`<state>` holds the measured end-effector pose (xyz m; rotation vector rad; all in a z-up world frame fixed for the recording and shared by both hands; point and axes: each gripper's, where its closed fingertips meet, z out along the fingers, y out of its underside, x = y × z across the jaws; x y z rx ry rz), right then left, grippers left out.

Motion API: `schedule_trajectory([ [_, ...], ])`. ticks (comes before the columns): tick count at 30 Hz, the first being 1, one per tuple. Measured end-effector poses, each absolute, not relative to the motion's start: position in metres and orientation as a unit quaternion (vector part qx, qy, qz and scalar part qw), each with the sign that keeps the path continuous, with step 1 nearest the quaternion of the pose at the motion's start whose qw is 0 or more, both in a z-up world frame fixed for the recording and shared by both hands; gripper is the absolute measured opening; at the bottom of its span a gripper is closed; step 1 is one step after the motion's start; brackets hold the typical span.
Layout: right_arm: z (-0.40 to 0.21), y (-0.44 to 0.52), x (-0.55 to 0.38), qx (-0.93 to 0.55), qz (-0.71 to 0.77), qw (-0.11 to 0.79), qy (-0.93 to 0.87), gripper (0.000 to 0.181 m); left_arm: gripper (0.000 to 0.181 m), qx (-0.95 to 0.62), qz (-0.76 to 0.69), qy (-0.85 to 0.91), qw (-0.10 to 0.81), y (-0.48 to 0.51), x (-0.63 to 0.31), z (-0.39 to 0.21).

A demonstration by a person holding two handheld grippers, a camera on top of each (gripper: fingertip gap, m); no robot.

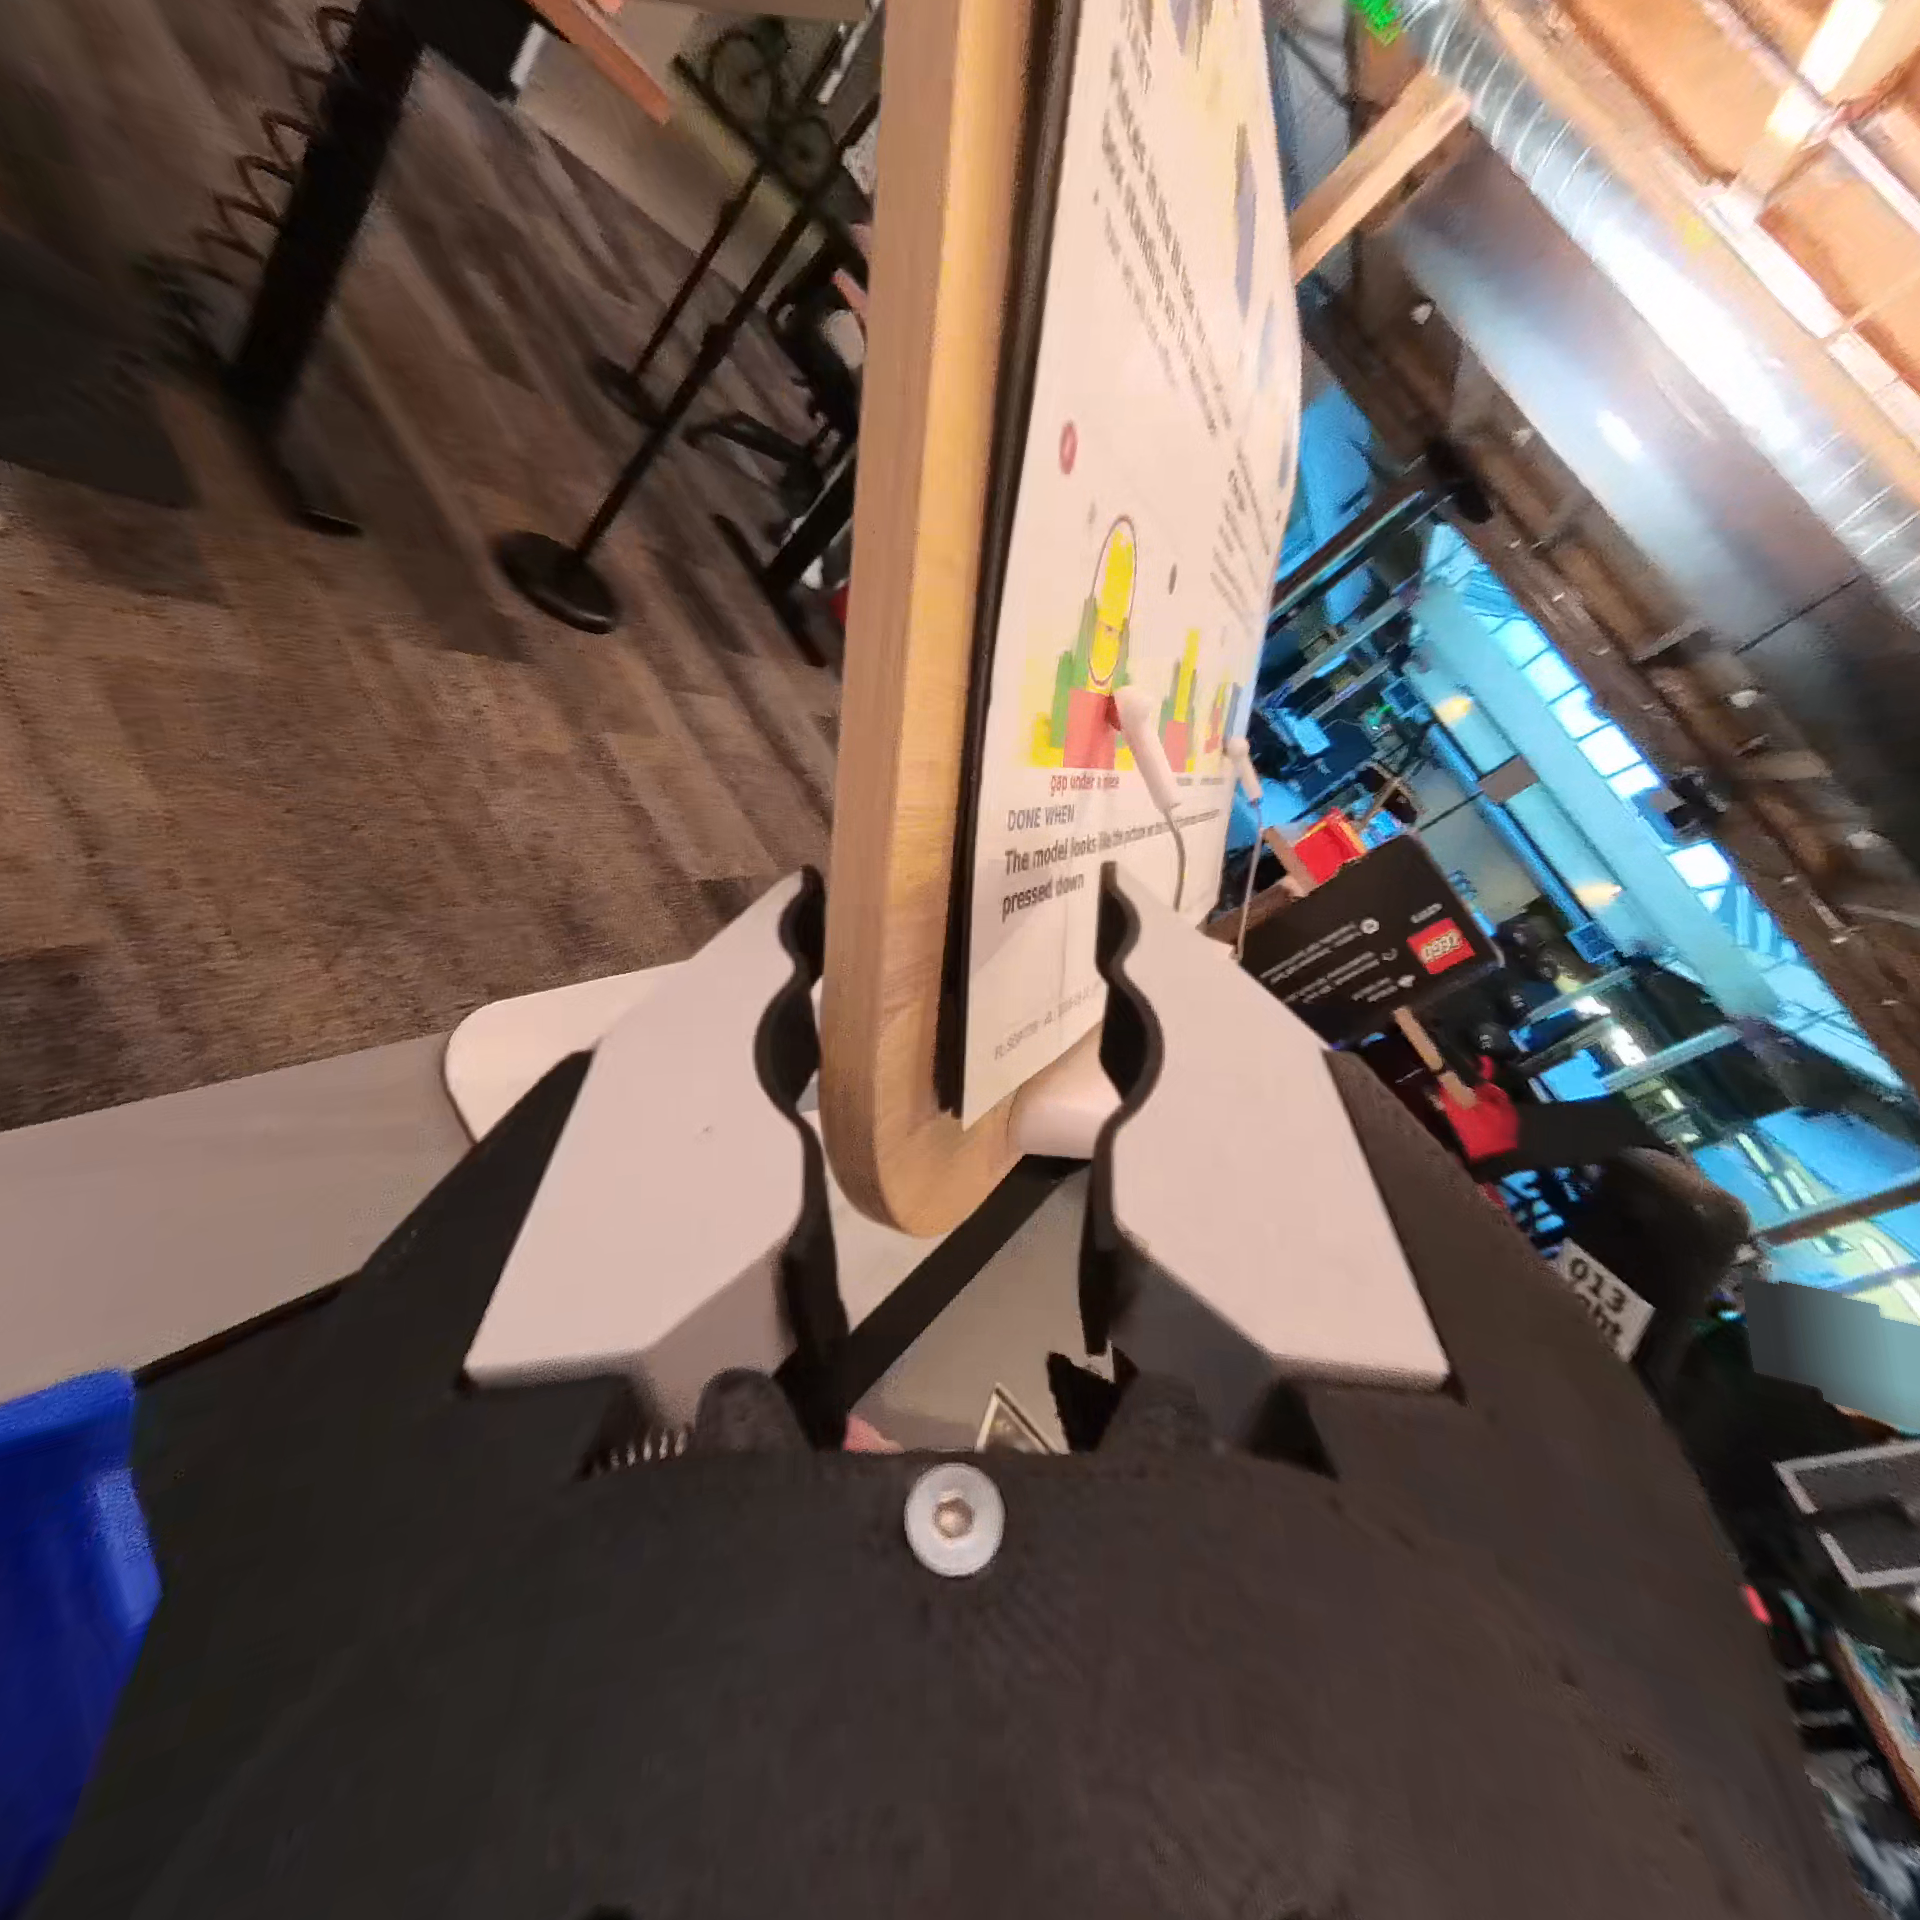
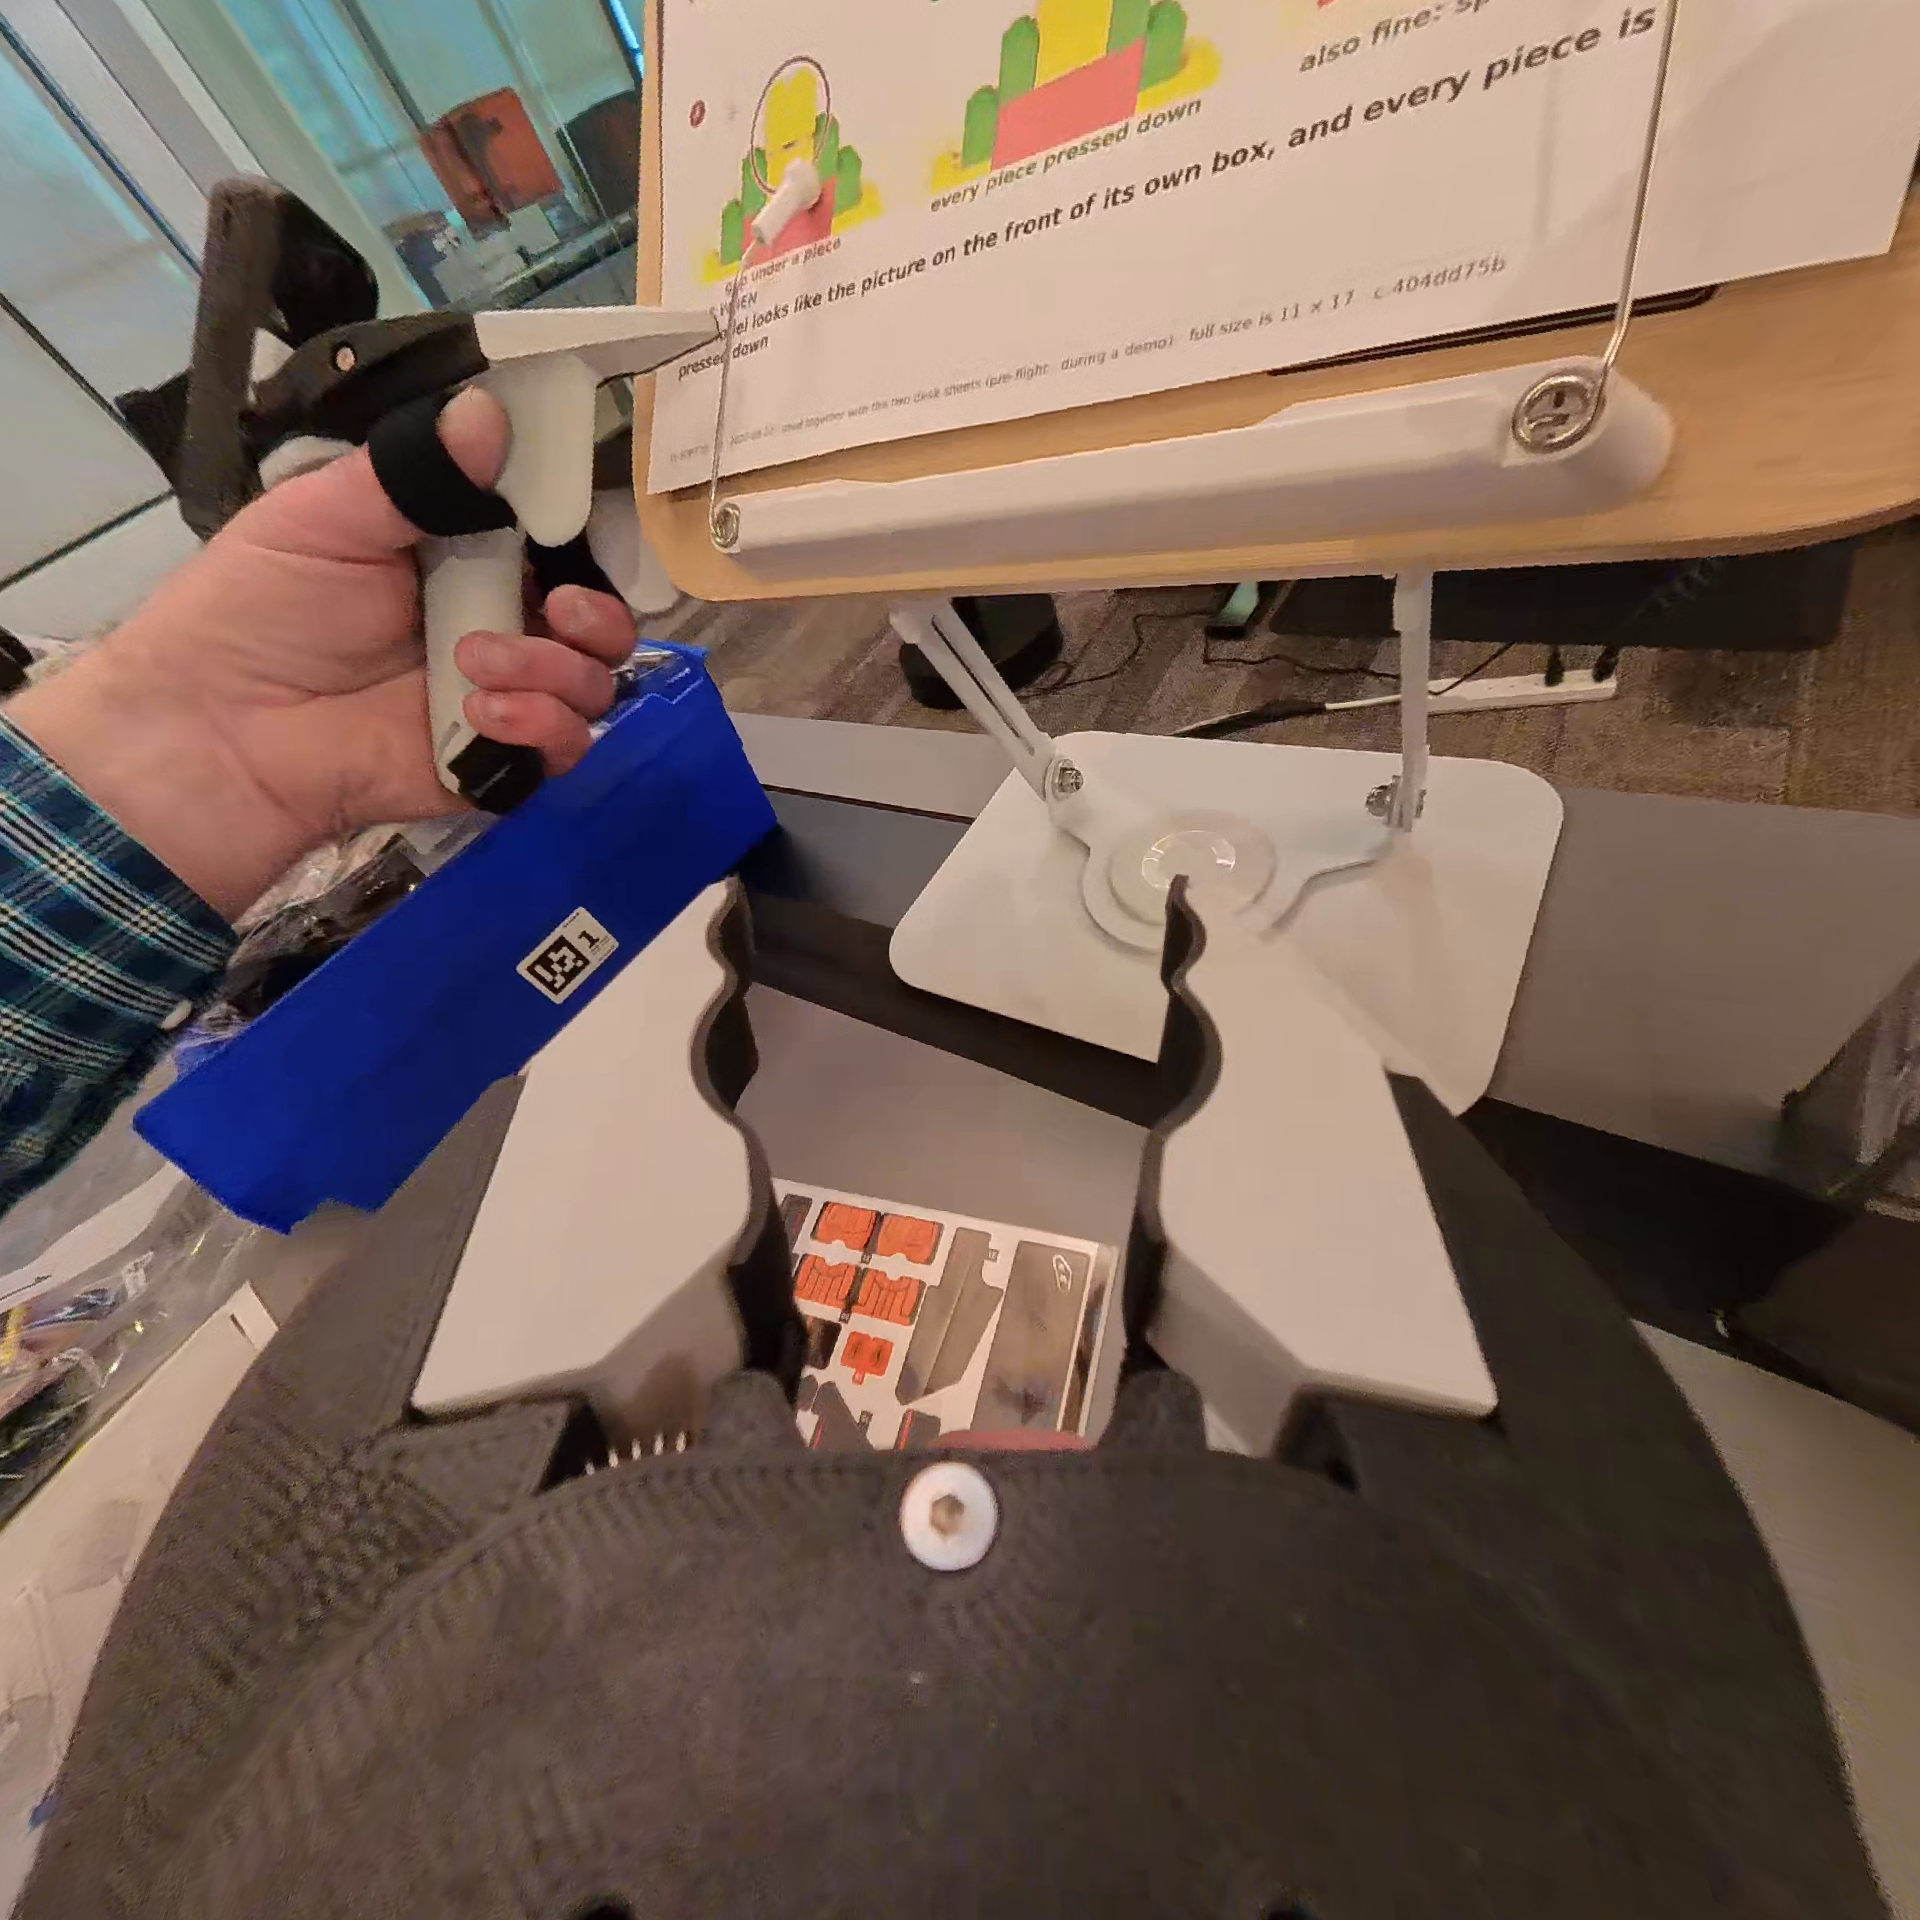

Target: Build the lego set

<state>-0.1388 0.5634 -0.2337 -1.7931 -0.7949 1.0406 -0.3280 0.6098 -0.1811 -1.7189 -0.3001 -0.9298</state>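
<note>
A wooden book stand board (image 1: 914,623) carries a printed instruction sheet (image 1: 1153,520) with brick pictures. My left gripper (image 1: 954,883) has one finger behind the board's edge and one on the sheet's face, closed onto them. From the right wrist view a hand holds that gripper (image 2: 707,330) at the lower left corner of the sheet (image 2: 1143,239). My right gripper (image 2: 954,894) is open and empty above the grey table. A sticker sheet (image 2: 935,1309) with orange and grey decals lies below, between its fingers. No loose bricks show.
A blue bin (image 2: 447,997) with a square tag sits left of my right gripper. The stand's white base (image 2: 1351,935) is just ahead. Clear bags of parts (image 2: 62,1340) lie far left. A black set box (image 1: 1371,945) stands behind the board.
</note>
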Motion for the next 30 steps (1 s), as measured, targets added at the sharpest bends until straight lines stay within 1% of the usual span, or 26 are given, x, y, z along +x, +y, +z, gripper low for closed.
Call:
schedule_trajectory([
  [2, -0.236, 0.567, -0.139, -0.726, 0.423, 0.440, -0.317, 0.075, 0.036, -0.710, -0.407, -0.141, 0.557, 0.612, -0.332, -0.182],
  [5, -0.234, 0.571, -0.136, -0.724, 0.425, 0.443, -0.315, 0.069, 0.029, -0.679, -0.440, -0.154, 0.567, 0.611, -0.334, -0.179],
  [8, -0.235, 0.574, -0.132, -0.724, 0.418, 0.447, -0.319, 0.067, 0.018, -0.651, -0.493, -0.144, 0.558, 0.602, -0.327, -0.176],
  [12, -0.231, 0.583, -0.126, -0.724, 0.424, 0.450, -0.305, 0.063, 0.010, -0.627, -0.515, -0.121, 0.572, 0.593, -0.313, -0.171],
  [30, -0.231, 0.582, -0.101, -0.726, 0.423, 0.447, -0.307, 0.057, 0.010, -0.632, -0.473, -0.133, 0.599, 0.560, -0.285, -0.169],
])
